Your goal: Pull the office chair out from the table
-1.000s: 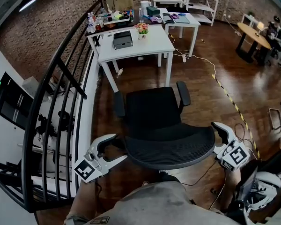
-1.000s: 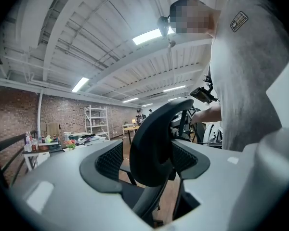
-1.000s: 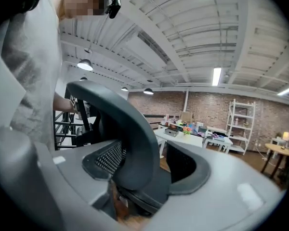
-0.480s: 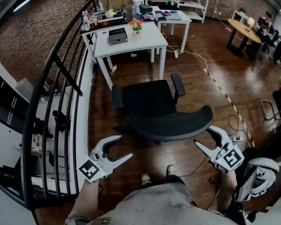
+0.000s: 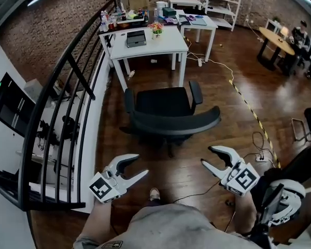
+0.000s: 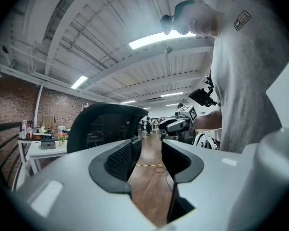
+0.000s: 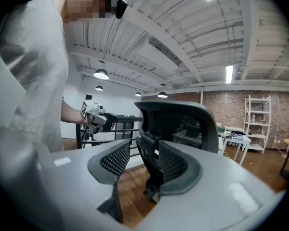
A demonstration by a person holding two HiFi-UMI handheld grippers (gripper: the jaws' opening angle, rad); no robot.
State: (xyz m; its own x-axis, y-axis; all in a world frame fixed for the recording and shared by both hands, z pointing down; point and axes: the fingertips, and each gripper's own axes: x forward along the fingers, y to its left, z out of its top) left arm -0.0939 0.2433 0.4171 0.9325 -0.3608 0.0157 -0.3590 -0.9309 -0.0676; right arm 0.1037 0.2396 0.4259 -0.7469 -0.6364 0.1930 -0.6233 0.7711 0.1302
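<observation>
Backed off from the black mesh office chair (image 5: 168, 113), the left gripper (image 5: 141, 165) and right gripper (image 5: 206, 156) are released, jaws apart but just narrowing. That chair stands on the dark wooden floor (image 5: 186, 178), well apart from the white surface's (image 5: 163, 45) front edge, near the black railing (image 5: 67, 87).

Black railing (image 5: 66, 60), flowers (image 5: 156, 30), cardboard box (image 5: 136, 0)

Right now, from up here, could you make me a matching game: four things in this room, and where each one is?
Things:
1. black mesh-backed office chair
2. white rectangular table
3. yellow-and-black striped tape
4. round wooden table

Places:
A. far right of the room
B. beside the black railing, carrying a small pot of flowers
C. standing free, apart from every table
D. lying in a line to the chair's right

Pairs: 1-C, 2-B, 3-D, 4-A
</observation>
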